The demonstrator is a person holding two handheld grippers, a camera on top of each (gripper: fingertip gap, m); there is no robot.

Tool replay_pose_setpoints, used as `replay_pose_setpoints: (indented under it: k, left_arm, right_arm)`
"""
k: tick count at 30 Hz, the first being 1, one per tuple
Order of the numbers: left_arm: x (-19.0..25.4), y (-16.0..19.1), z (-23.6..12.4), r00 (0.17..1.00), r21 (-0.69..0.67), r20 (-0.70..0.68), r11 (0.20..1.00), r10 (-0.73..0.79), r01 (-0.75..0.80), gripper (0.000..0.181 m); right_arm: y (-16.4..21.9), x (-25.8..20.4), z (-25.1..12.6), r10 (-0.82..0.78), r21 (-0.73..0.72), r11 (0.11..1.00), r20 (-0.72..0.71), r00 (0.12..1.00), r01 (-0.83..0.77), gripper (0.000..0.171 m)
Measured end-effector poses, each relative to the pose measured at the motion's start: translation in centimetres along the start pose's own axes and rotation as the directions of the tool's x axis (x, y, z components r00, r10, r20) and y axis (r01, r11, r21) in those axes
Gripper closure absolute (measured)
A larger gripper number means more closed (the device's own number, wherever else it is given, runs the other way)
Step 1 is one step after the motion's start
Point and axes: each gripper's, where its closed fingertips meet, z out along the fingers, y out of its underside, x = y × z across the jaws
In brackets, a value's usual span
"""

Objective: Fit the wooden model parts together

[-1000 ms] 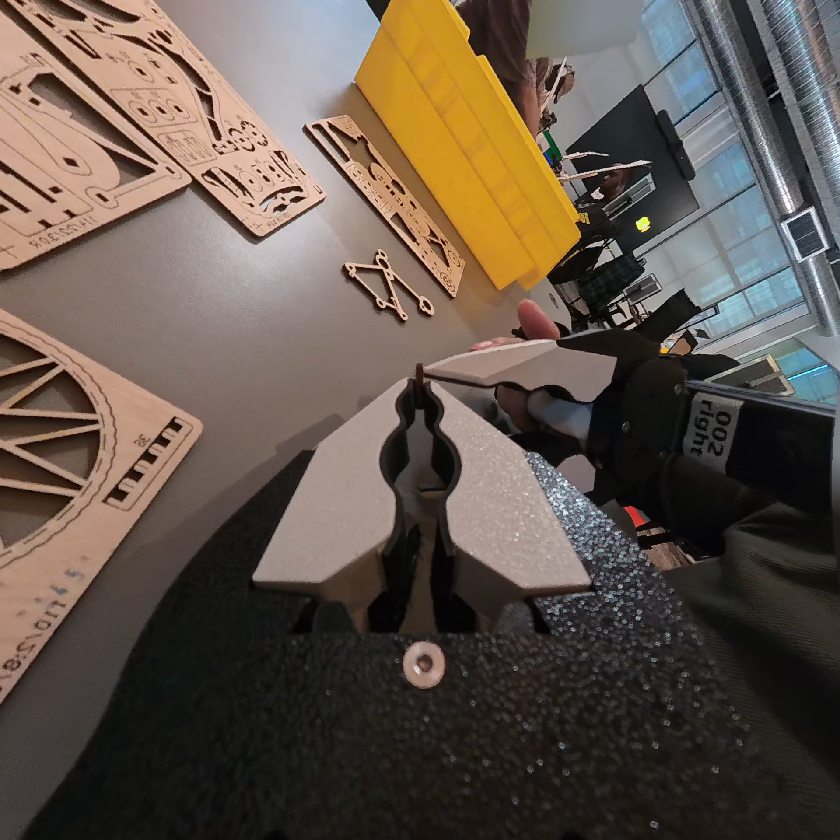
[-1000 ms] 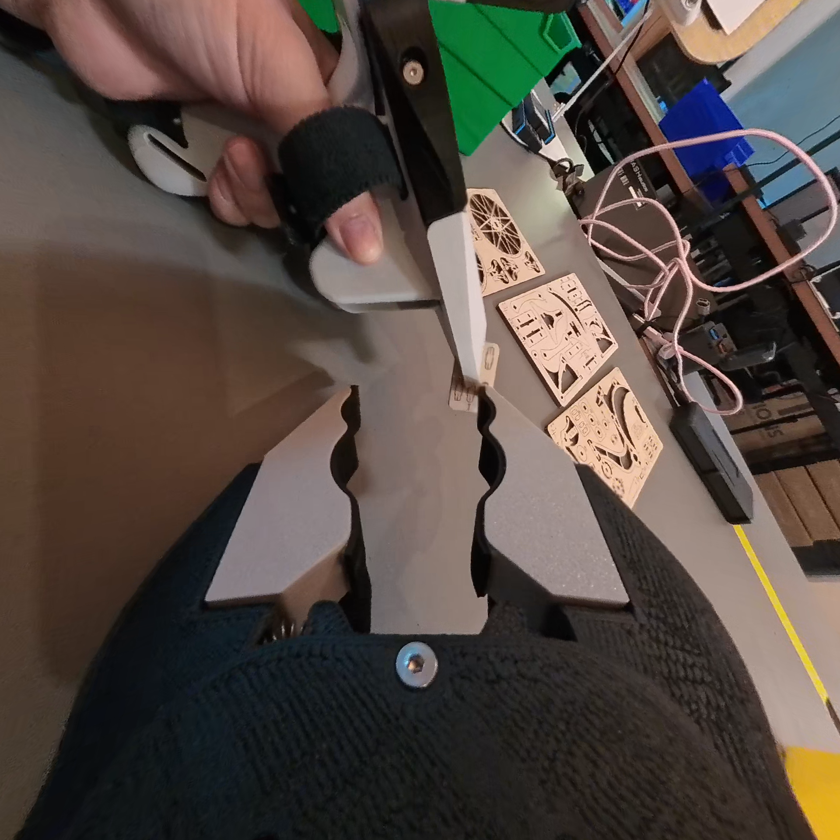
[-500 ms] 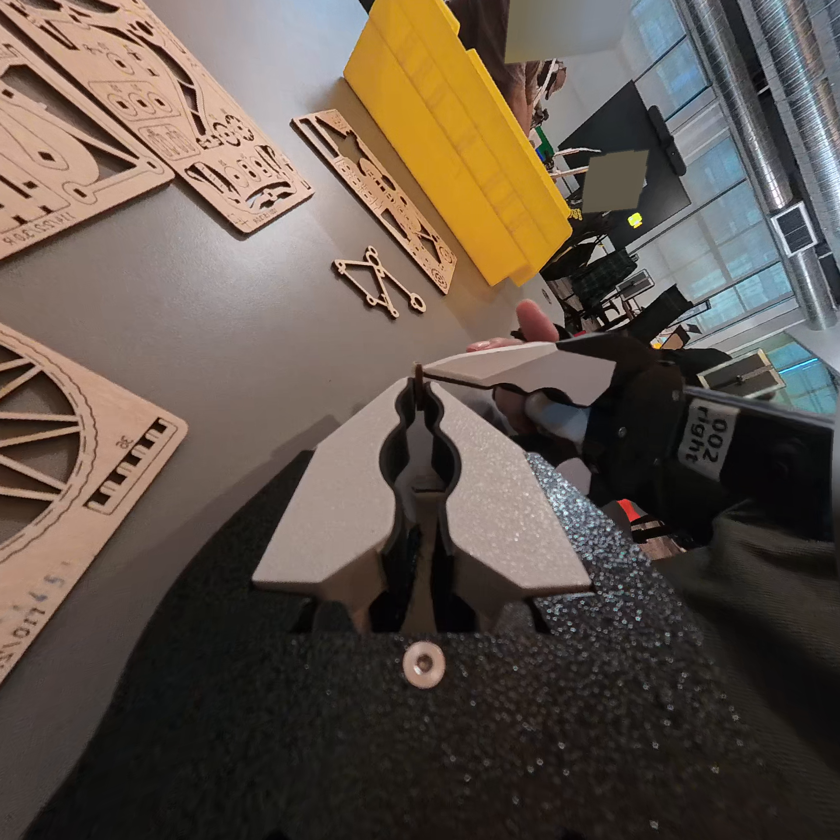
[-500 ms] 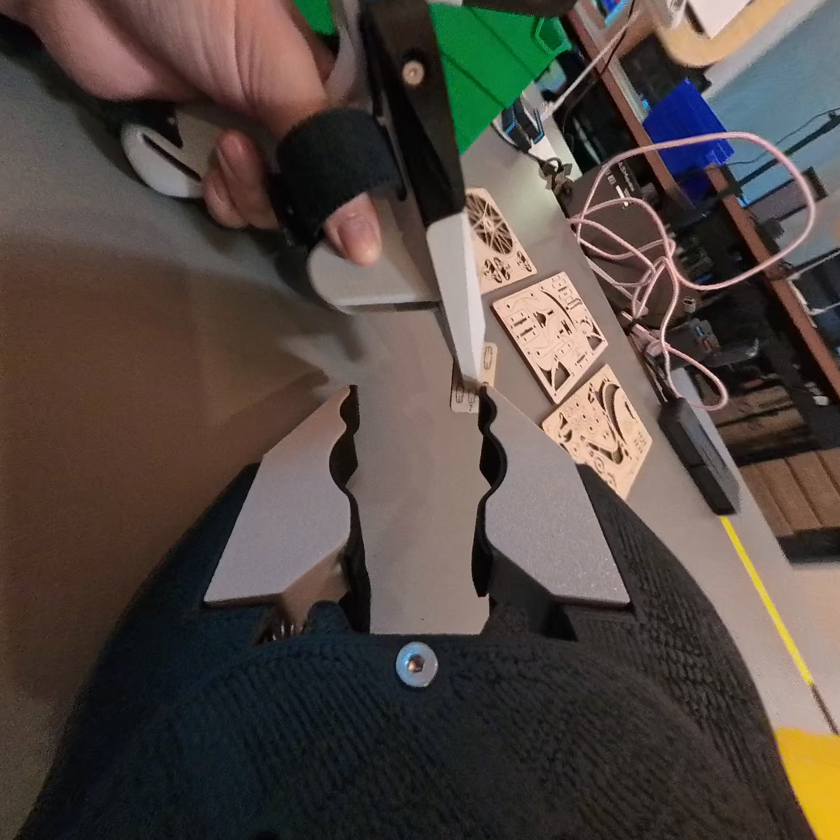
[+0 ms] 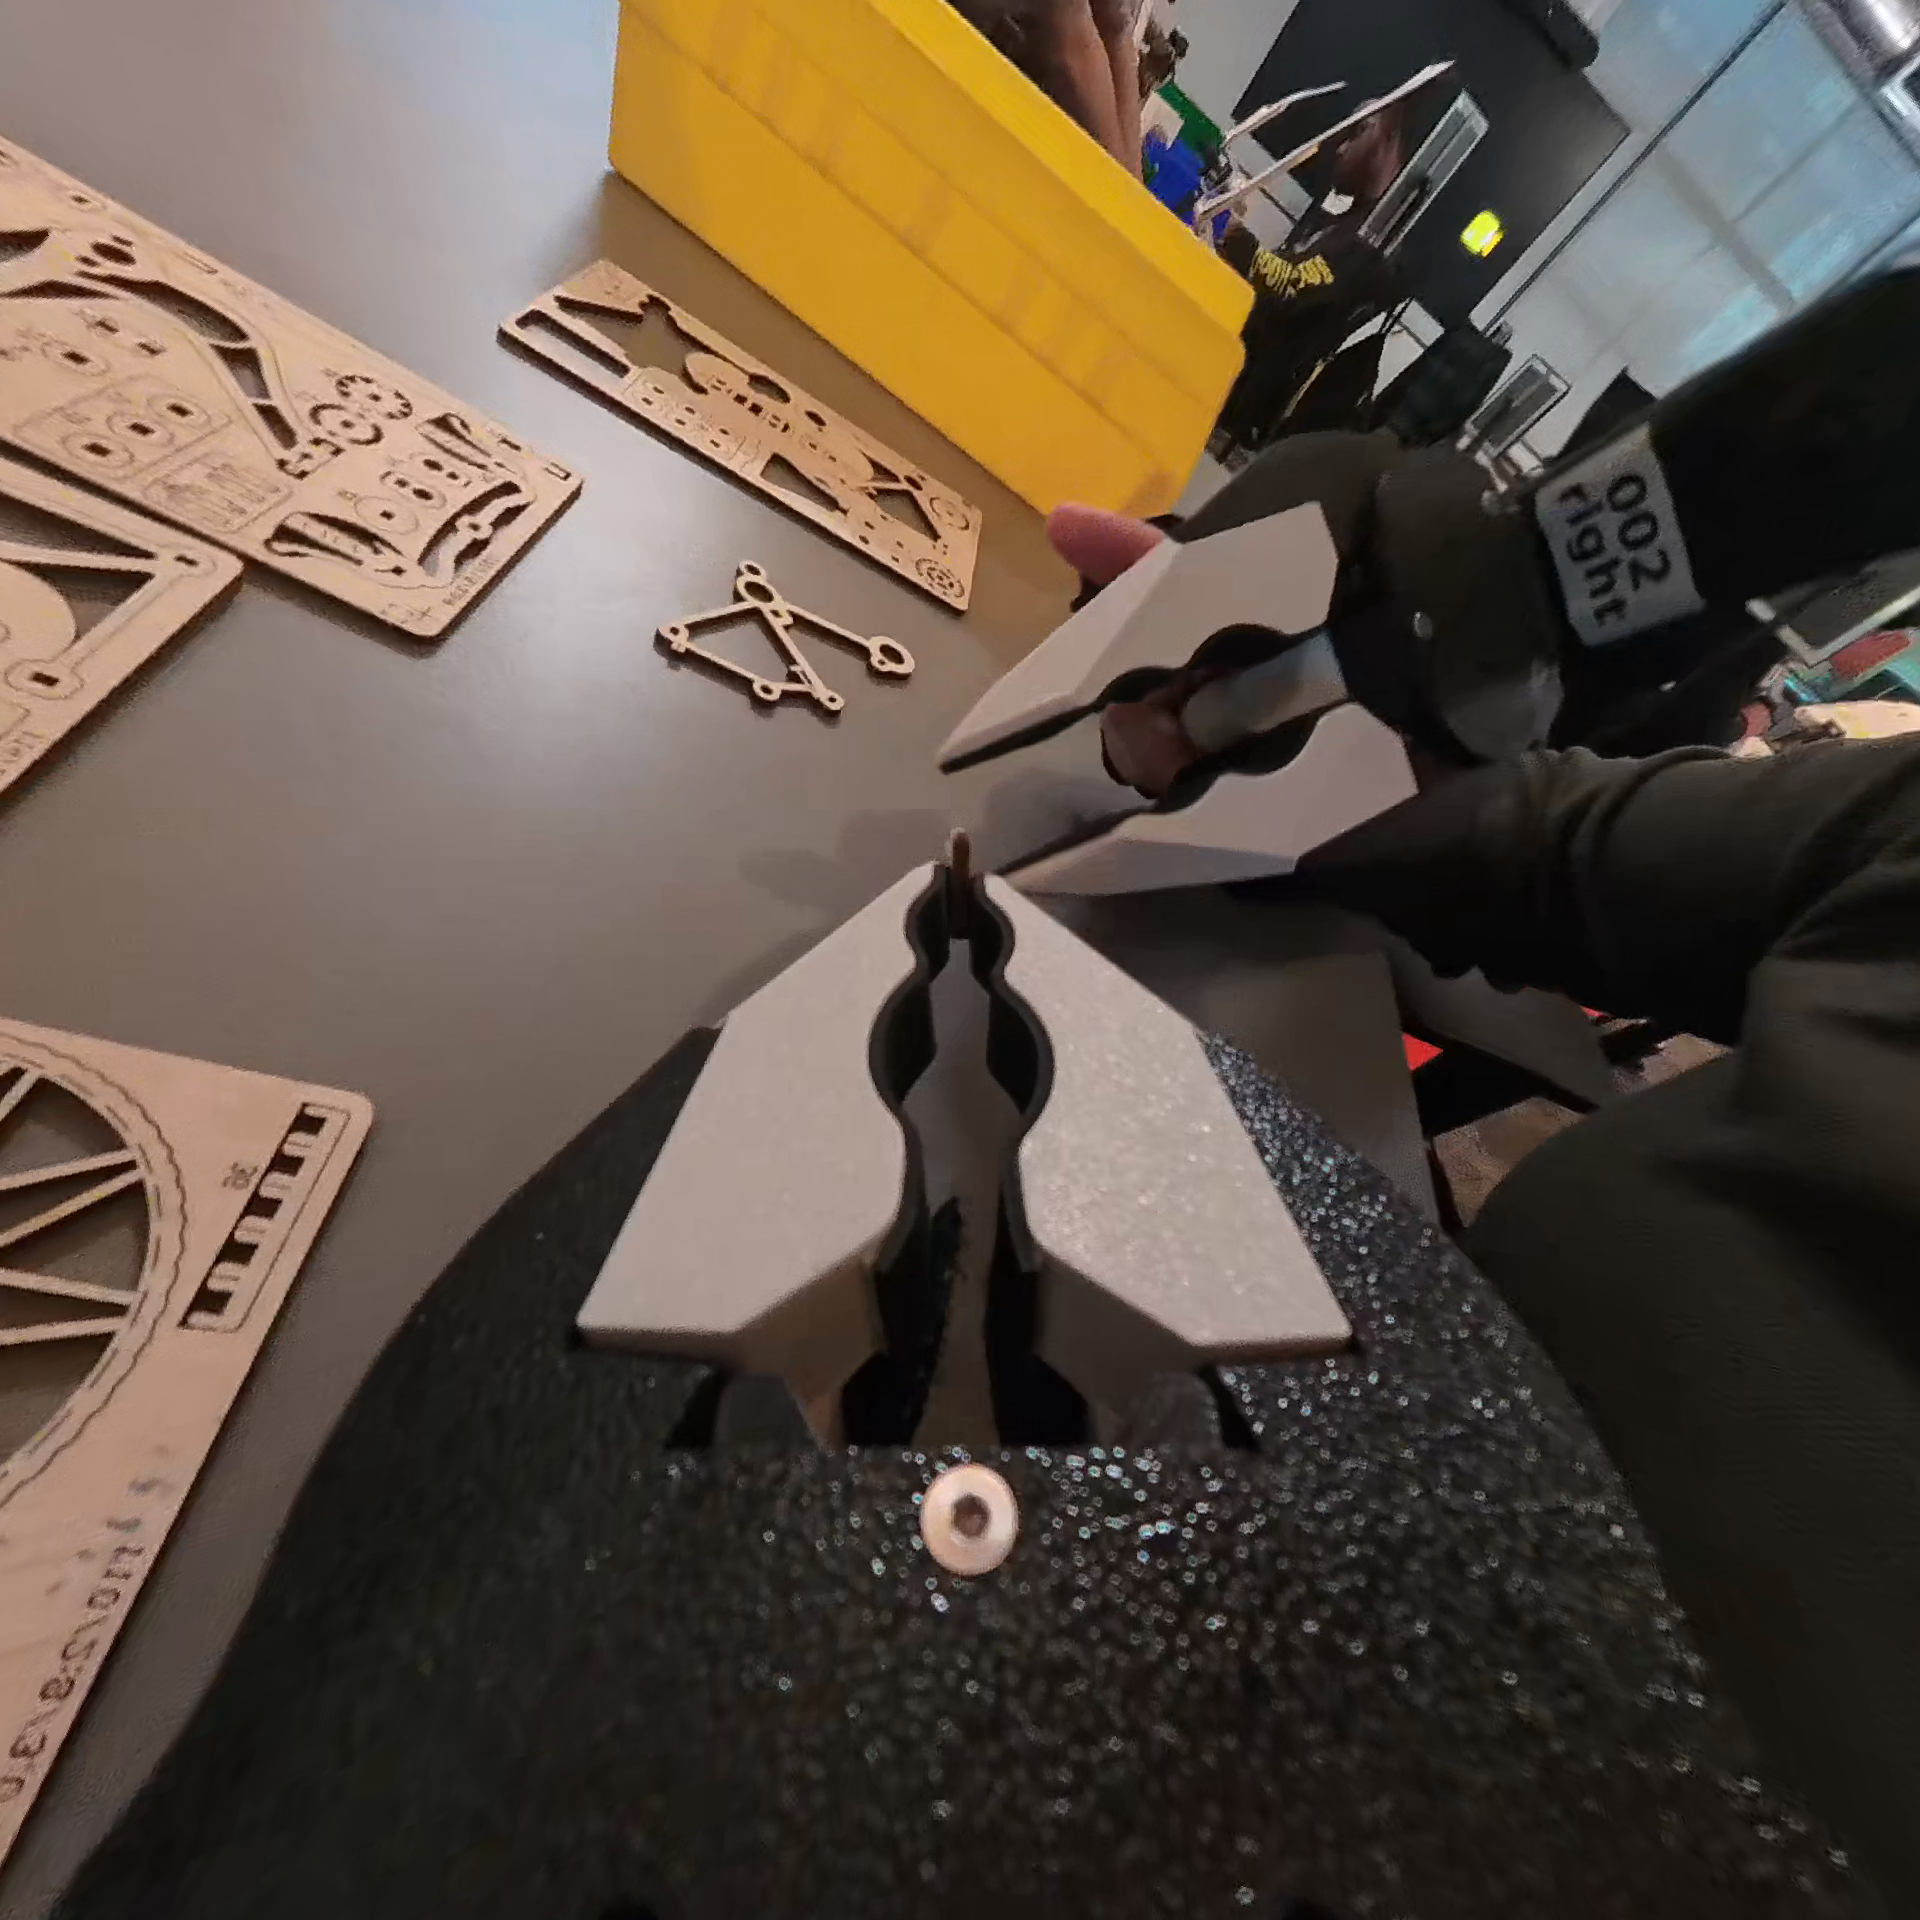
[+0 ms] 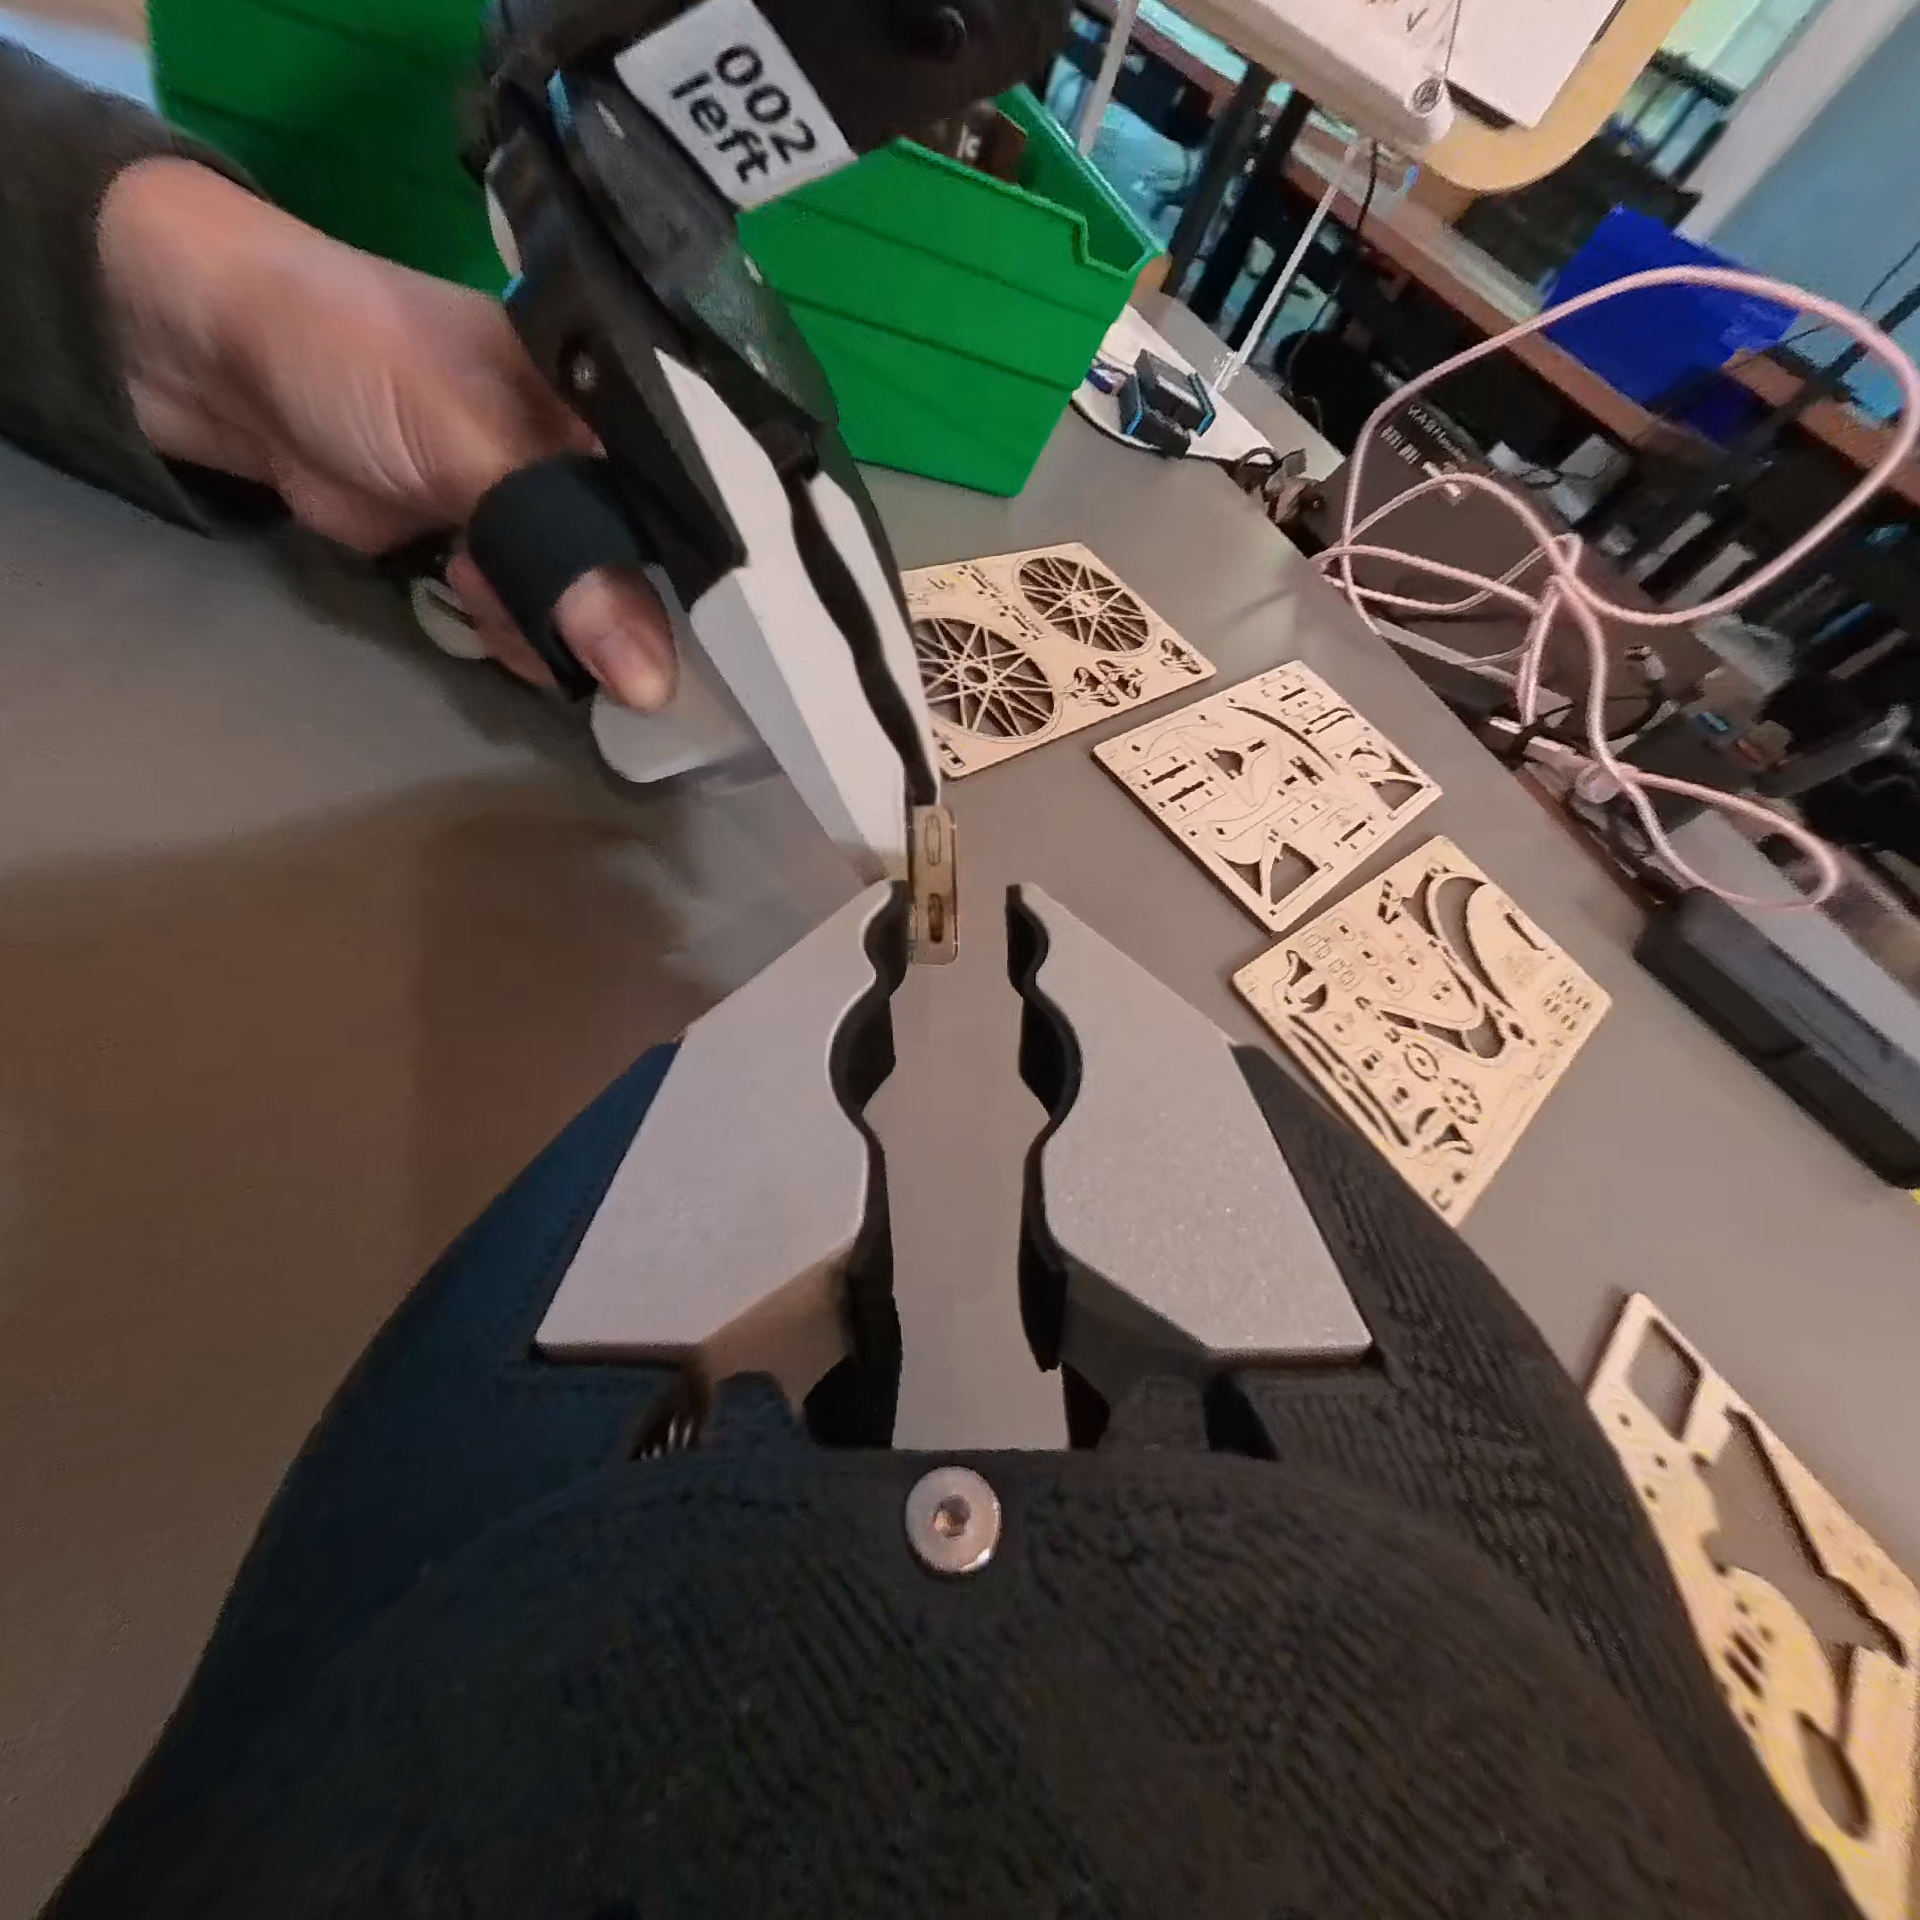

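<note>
My left gripper (image 5: 961, 894) is shut on a small flat wooden part (image 5: 961, 868), seen edge-on at its tips. In the right wrist view the left gripper (image 6: 906, 816) comes in from the upper left and holds that slotted wooden part (image 6: 932, 883) upright above the table. My right gripper (image 6: 951, 904) is open, and the part sits between its fingertips, close to the left finger (image 6: 790, 1091). In the left wrist view the right gripper (image 5: 977, 821) reaches in from the right, just beyond my left tips. A loose wooden truss piece (image 5: 784, 649) lies on the table.
Laser-cut wooden sheets lie on the grey table (image 5: 416, 831): one narrow (image 5: 748, 426), one wide (image 5: 260, 416), one with a wheel (image 5: 104, 1299), several more (image 6: 1268, 790). A yellow bin (image 5: 935, 239) and a green bin (image 6: 935, 312) stand behind. Pink cables (image 6: 1558, 582) lie at the right. The grippers are tip to tip, or close to it. My right tips are roughly 11 centimeters from the loose wooden truss piece (image 5: 784, 649).
The right gripper has narrowed and shifted right, so the held part now sits between its fingertips instead of at its right finger. Both grippers have tilted, and the left one still holds the part.
</note>
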Motion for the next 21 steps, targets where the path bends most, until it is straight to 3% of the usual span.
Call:
replay_pose_setpoints:
  k: [3,9,19,21]
  left_arm:
    - [0.4,0.0,0.0,0.999,-0.003,-0.032,1.0,-0.005,0.005,0.18]
    - [1.1,0.3,0.2,0.997,-0.023,-0.068,0.999,0.025,-0.027,0.18]
    - [2.6,1.2,0.3,0.985,-0.075,-0.171,0.996,0.037,-0.051,0.18]
    - [2.6,1.3,0.4,0.985,-0.082,-0.172,0.996,0.027,-0.042,0.18]
  right_arm:
    - [0.0,0.0,-0.2,0.073,0.0,0.997,0.056,0.996,-0.074,0.165]
    - [0.3,-1.1,-0.6,0.229,-0.018,0.972,0.25,0.941,-0.232,0.167]
    - [0.3,-2.4,-1.9,0.381,-0.059,0.913,0.476,0.793,-0.403,0.17]
    - [0.4,-2.4,-1.9,0.364,-0.056,0.922,0.468,0.805,-0.383,0.17]
